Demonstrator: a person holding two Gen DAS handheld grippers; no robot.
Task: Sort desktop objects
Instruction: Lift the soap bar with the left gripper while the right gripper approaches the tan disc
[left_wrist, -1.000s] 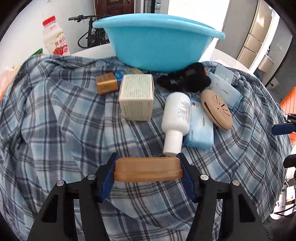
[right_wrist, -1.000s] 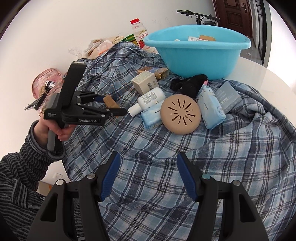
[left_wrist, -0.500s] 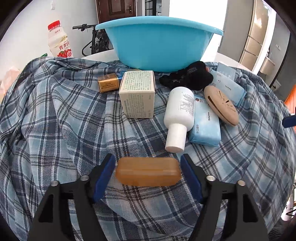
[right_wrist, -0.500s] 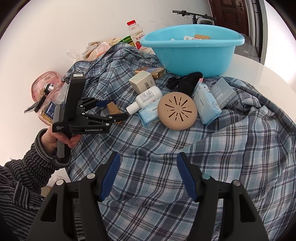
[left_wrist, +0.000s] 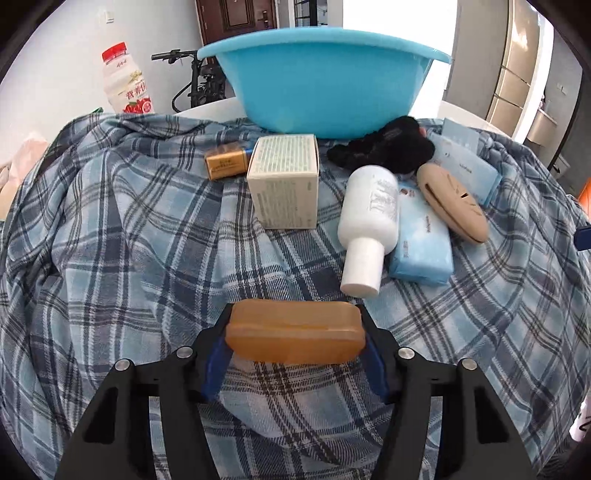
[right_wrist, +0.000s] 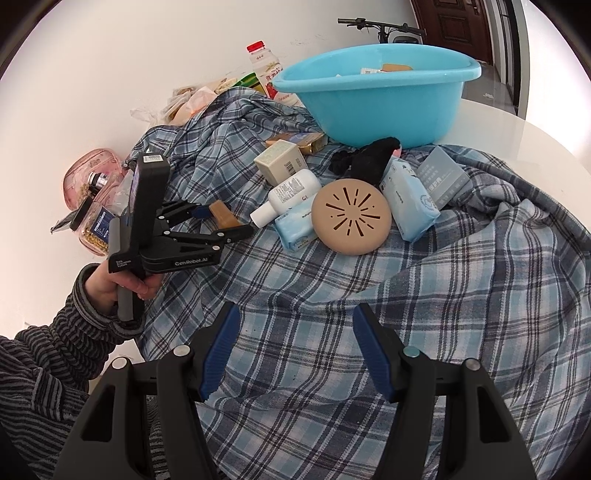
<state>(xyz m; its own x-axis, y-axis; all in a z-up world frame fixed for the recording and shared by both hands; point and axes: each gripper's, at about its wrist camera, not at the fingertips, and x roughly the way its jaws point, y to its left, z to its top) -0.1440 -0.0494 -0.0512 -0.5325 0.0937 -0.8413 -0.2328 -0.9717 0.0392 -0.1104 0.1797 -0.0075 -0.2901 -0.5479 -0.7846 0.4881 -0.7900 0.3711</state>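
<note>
Closing left tongs (left_wrist: 294, 341) grip amber soap bar (left_wrist: 293, 336).

Blue plaid cloth (left_wrist: 110, 240), turquoise basin (left_wrist: 321, 81), amber soap (left_wrist: 293, 336).

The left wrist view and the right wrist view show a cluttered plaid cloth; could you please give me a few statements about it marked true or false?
1. A brown soap bar sits between the fingers of the left gripper, whose jaws are closing. True.
2. The white bottle stands upright. False: it lies on its side, cap toward the camera.
3. The right gripper holds the round tan disc. False: nothing is between its fingers, and the disc lies farther off on the plaid cloth.
4. The blue basin already contains items. True.
5. A black fuzzy item lies in front of the basin. True.
</note>
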